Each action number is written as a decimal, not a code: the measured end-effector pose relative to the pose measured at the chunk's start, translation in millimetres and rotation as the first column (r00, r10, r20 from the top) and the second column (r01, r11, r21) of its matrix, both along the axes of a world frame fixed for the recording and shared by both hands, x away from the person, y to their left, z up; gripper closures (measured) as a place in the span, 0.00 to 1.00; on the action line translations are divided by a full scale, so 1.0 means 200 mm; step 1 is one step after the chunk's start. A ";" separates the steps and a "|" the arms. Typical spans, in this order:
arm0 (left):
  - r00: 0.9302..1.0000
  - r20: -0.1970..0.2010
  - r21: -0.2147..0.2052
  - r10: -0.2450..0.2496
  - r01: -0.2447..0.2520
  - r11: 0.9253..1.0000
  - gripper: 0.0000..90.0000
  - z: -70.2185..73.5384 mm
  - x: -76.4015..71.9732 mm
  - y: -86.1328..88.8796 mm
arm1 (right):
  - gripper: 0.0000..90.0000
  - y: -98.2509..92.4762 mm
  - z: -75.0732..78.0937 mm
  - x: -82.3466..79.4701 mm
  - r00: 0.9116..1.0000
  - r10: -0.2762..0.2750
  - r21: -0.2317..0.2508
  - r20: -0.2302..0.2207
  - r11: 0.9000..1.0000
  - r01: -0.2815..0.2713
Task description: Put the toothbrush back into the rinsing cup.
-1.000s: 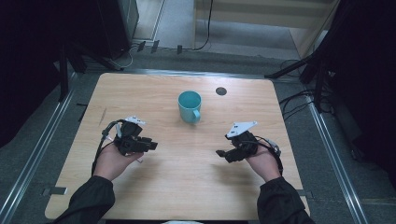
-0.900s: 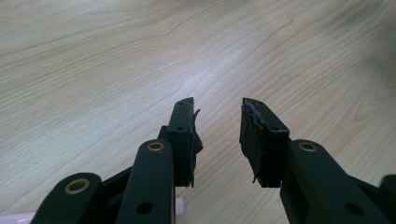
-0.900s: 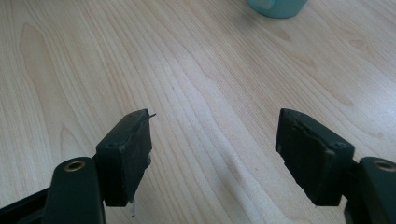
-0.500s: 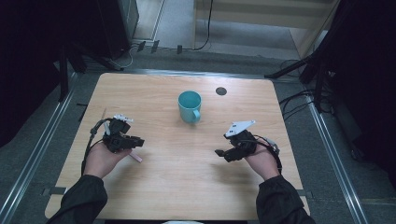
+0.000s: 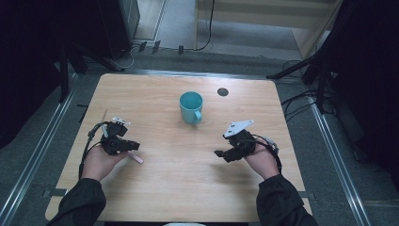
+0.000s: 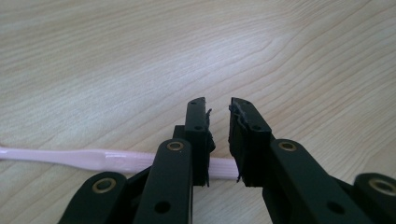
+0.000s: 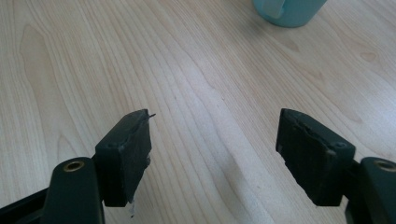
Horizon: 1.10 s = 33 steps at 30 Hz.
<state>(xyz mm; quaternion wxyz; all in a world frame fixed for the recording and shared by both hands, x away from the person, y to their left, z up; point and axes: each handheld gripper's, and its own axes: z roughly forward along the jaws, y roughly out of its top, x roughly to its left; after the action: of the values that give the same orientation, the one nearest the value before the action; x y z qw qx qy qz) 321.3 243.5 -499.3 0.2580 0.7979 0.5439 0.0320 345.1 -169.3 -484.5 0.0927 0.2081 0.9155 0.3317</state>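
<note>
Left gripper view: slim, pale-pink toothbrush (image 6: 93,158) lying flat.

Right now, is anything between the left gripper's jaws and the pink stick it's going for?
Nothing visible. The left gripper is down over the pink stick lying flat on the table. Its jaws have just been closing, with the stick crossing the narrow gap between them. The teal mug stands well away.

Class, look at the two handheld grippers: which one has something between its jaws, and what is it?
The left gripper. Its jaws, which have just been closing, straddle a pink stick lying flat on the table. The right gripper stands wide open over bare wood.
</note>
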 end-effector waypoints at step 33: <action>0.992 -0.109 0.057 0.064 -0.058 0.997 0.99 -0.06 0.02 0.04 | 0.29 0.01 0.00 0.01 1.000 0.000 0.001 -0.015 1.000 0.000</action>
<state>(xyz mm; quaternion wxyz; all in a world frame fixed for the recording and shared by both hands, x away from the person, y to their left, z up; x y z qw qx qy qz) 324.4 252.0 -511.0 0.2048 0.7881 0.5804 0.0099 347.2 -167.5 -485.3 0.0858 0.2105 0.9160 0.3305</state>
